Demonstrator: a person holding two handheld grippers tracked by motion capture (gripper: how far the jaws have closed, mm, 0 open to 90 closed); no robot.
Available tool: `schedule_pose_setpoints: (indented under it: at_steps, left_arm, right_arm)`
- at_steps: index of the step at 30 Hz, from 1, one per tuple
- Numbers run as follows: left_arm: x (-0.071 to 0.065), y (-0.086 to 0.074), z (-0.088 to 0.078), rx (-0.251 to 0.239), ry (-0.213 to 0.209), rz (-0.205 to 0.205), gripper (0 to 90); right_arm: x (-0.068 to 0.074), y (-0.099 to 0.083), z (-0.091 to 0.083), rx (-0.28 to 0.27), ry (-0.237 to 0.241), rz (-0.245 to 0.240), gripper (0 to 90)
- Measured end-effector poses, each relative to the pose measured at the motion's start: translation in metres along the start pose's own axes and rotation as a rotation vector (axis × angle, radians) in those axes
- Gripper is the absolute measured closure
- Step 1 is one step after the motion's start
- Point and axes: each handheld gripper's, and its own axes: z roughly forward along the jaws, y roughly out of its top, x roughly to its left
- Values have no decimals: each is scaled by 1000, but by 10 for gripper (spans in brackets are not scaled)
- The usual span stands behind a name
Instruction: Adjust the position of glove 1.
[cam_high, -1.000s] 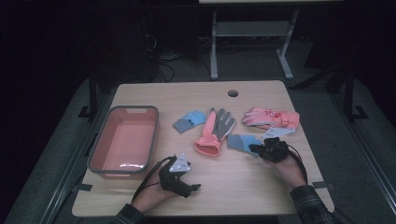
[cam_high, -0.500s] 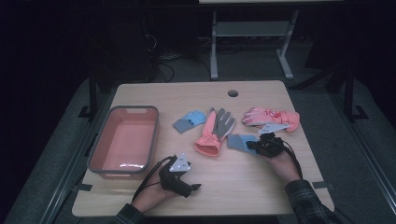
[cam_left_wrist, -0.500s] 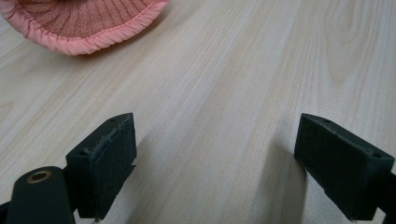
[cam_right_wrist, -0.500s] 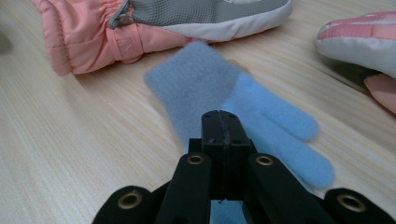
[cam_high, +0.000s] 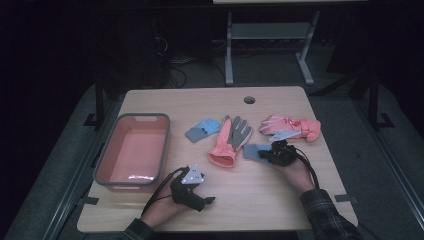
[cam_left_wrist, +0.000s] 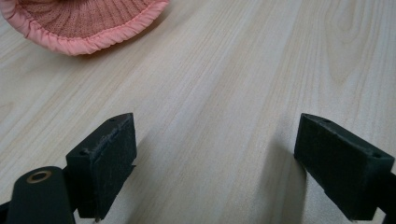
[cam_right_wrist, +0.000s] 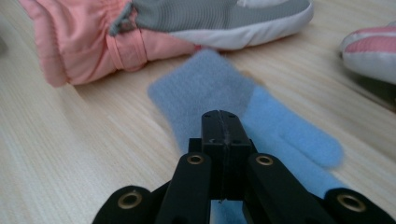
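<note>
Four gloves lie mid-table: a small blue one (cam_high: 204, 129), a salmon-and-grey one (cam_high: 230, 140), a pink mitten (cam_high: 290, 127), and a light blue knit glove (cam_high: 251, 151). My right gripper (cam_high: 266, 155) is at the edge of that knit glove. In the right gripper view its jaws (cam_right_wrist: 221, 120) are pressed together just over the blue knit glove (cam_right_wrist: 210, 88), with no fabric visible between them. My left gripper (cam_high: 207, 200) rests near the front edge, open (cam_left_wrist: 215, 163) over bare wood, with the salmon cuff (cam_left_wrist: 88, 23) ahead of it.
A pink tray (cam_high: 165, 145) with grey walls stands at the left of the table. A round cable hole (cam_high: 249, 99) sits near the far edge. A metal stand (cam_high: 270, 35) is on the floor beyond the table.
My right hand has slid left across the table toward the light blue knit glove. The left hand has kept still.
</note>
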Motion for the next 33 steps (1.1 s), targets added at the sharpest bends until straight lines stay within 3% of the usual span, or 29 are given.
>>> schedule_pose_setpoints:
  at_steps: [11, 18, 28, 33]
  left_arm:
    - [0, 0, 0, -2, 0, -1, 123]
    - [0, 0, 0, -2, 2, 0, 123]
    - [0, 0, 0, -2, 4, -2, 123]
    - [0, 0, 0, -2, 4, -2, 123]
  right_arm:
    - [1, -6, -2, 42, 49, -4, 900]
    - [6, -12, -7, 52, 71, -34, 900]
    - [22, -20, -16, 82, 115, -84, 900]
    - [38, -23, -18, 100, 150, -111, 900]
